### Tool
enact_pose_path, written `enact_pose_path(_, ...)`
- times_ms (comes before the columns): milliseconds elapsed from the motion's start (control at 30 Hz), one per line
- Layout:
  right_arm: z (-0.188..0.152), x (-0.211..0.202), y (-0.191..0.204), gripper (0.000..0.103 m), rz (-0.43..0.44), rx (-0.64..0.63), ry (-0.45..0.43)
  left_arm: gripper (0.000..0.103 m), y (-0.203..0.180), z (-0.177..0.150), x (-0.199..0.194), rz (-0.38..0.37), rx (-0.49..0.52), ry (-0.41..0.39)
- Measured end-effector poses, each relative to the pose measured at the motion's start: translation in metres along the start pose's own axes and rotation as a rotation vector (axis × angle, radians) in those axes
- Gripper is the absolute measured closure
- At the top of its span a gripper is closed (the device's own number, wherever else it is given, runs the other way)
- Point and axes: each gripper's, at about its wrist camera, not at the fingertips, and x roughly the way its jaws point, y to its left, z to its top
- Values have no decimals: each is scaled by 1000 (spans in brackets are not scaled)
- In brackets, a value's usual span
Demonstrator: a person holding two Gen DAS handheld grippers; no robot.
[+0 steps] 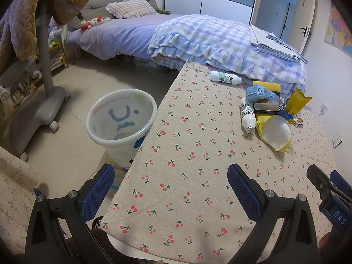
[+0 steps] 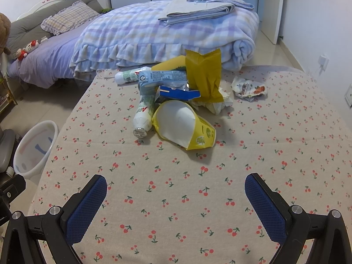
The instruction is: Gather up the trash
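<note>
Right wrist view shows the trash heaped near the far end of the cherry-print tablecloth [image 2: 176, 198]: a crushed yellow paper cup with a white inside [image 2: 182, 127] lies on its side nearest the camera, mouth open toward the viewer. Just left of it lies a white plastic bottle with green-and-red label [image 2: 143, 118], foil cap pointing forward. Behind them sit a flattened blue cardboard piece [image 2: 178, 93], a pale blue milk carton [image 2: 160, 77] on its side, a second white bottle [image 2: 128, 77] and a tall mustard-yellow foil bag [image 2: 204, 74] standing upright. A crumpled white snack wrapper [image 2: 249, 87] lies apart to the right of the heap.

Off the table's left edge stands a translucent white plastic bin [image 1: 121, 121] on the floor, its rim just beside the cloth.

Both tools hover over the near end of the cloth, well short of the heap. The right gripper [image 2: 176, 209] has its blue-padded fingers spread wide, gripping nothing; the left gripper [image 1: 171, 189] is likewise spread and empty, straddling the table's left edge.

A bed with a checked ruffled blanket [image 2: 154, 33] lies beyond the table.
</note>
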Motion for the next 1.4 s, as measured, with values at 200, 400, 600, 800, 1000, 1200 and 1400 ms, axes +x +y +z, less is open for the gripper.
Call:
enact_pose_path(200, 0, 0, 0, 0, 0, -1, -1, 0, 0, 0, 0, 0, 0, 0)
enact_pose_path(400, 0, -1, 0, 0, -1, 1, 0, 0, 1, 0, 0, -1, 0, 0)
enact_pose_path(600, 4, -6, 1, 0, 13, 12, -8, 0, 2, 1, -2, -6, -1, -3)
enact_pose_path(800, 16, -19, 1, 0, 13, 8, -30, 0, -2, 6, -7, -13, 19, -4)
enact_pose_path(1000, 44, -34, -21, 0, -40, 38, -64, 0, -18, 29, -12, -26, 73, -17)
enact_pose_path(1200, 74, -13, -56, 0, -32, 17, 8, 0, -43, 63, 0, -82, 129, 25)
enact_pose_path(1400, 96, 17, -91, 0, -16, 55, 58, 0, -70, 95, 39, -160, 133, 95)
